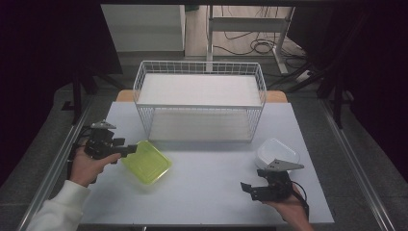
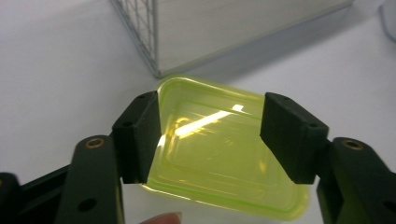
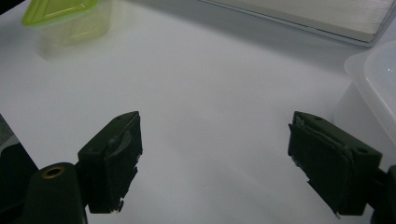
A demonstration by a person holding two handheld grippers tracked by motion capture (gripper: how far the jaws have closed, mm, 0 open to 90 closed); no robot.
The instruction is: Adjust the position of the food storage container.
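A yellow-green plastic container (image 1: 149, 163) sits on the white table (image 1: 211, 192), left of centre, in front of the wire rack. My left gripper (image 1: 132, 149) reaches over its left edge. In the left gripper view the jaws (image 2: 210, 112) stand apart, with the container (image 2: 219, 158) showing between and beyond them; the pads do not visibly press on it. My right gripper (image 1: 248, 187) rests low near the table's front right, open (image 3: 215, 140) with only bare table between its jaws. The yellow-green container (image 3: 65, 18) lies far off at that view's top left.
A white wire rack (image 1: 199, 62) with two shelves stands at the back middle of the table; its corner (image 2: 140, 28) is just beyond the container. A clear plastic container (image 1: 277, 153) sits upside down by the right gripper (image 3: 373, 79). A person's hands hold both grippers.
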